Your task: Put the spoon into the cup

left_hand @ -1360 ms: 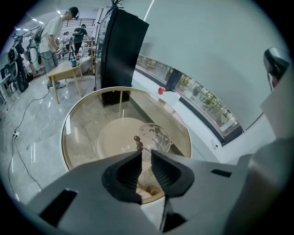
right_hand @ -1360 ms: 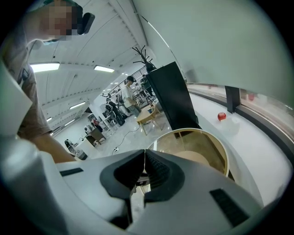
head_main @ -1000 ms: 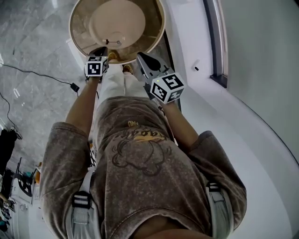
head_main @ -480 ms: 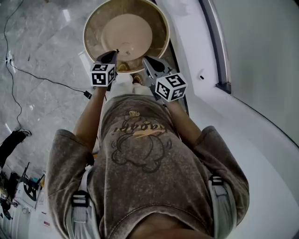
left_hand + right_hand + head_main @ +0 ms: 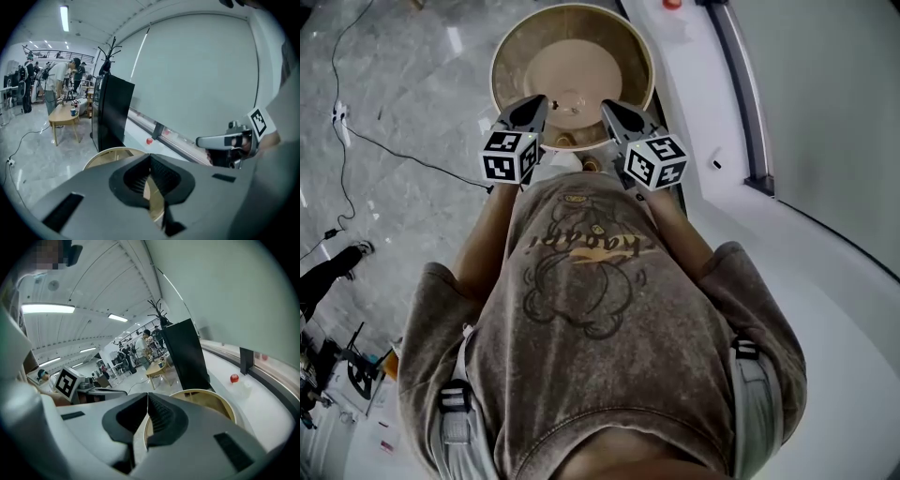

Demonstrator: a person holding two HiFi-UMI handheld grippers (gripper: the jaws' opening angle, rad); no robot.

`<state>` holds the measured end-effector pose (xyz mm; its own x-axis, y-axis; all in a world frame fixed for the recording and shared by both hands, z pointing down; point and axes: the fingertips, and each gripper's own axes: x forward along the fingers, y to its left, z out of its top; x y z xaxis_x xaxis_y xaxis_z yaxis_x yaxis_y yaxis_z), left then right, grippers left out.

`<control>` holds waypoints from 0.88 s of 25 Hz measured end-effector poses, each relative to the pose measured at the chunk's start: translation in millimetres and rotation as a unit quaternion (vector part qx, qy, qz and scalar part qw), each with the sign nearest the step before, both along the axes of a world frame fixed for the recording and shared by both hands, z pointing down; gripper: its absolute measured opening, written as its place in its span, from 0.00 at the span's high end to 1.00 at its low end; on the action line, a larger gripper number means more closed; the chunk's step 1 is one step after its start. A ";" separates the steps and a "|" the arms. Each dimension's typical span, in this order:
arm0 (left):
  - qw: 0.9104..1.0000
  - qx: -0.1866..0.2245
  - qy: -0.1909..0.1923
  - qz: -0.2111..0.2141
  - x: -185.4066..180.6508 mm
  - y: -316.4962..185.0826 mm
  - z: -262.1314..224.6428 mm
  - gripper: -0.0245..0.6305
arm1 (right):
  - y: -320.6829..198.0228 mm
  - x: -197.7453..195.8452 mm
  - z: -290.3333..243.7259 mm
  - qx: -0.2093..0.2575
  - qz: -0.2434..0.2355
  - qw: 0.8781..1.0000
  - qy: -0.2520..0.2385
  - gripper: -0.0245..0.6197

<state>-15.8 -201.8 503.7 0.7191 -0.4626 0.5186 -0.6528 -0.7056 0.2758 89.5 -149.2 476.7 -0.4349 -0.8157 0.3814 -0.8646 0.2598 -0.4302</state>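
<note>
Both claws together, empty: left claw (image 5: pixel 535 101), right claw (image 5: pixel 610 107), over round tan table (image 5: pixel 572 66); shirt lettering (image 5: pixel 581 246) unreadable.

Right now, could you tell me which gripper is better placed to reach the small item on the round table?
Left, probably. Both the left gripper and right gripper are shut and empty above the near rim of the round table; the small item lies closer to the left's tip.

A: What's worn?
B: A washed brown short-sleeved T-shirt (image 5: pixel 675 375), cartoon print (image 5: pixel 581 291) mid-frame; grey straps (image 5: pixel 455 422) at both lower corners, with black buckles (image 5: pixel 461 400).
A: The tools?
B: Left gripper (image 5: pixel 539 99), right gripper (image 5: pixel 607 106) — grey; a black-and-white marker cube (image 5: pixel 510 157) on each.
</note>
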 end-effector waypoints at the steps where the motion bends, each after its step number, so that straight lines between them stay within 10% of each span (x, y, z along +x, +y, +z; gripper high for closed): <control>1: 1.000 0.005 0.006 0.000 -1.8 0.8 -8.6 0.93 | -1.5 -1.5 -4.5 0.005 -0.002 1.000 0.001 0.93; 22: 0.989 0.134 0.062 -0.021 -30.4 21.9 -135.1 0.93 | 4.4 -11.1 -108.8 0.118 -0.028 0.992 0.021 0.93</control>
<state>-46.3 -179.9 368.6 0.7460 -0.6030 0.2824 -0.6566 -0.7367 0.1616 78.4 -144.9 367.9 -0.4694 -0.8595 0.2020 -0.8620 0.3966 -0.3157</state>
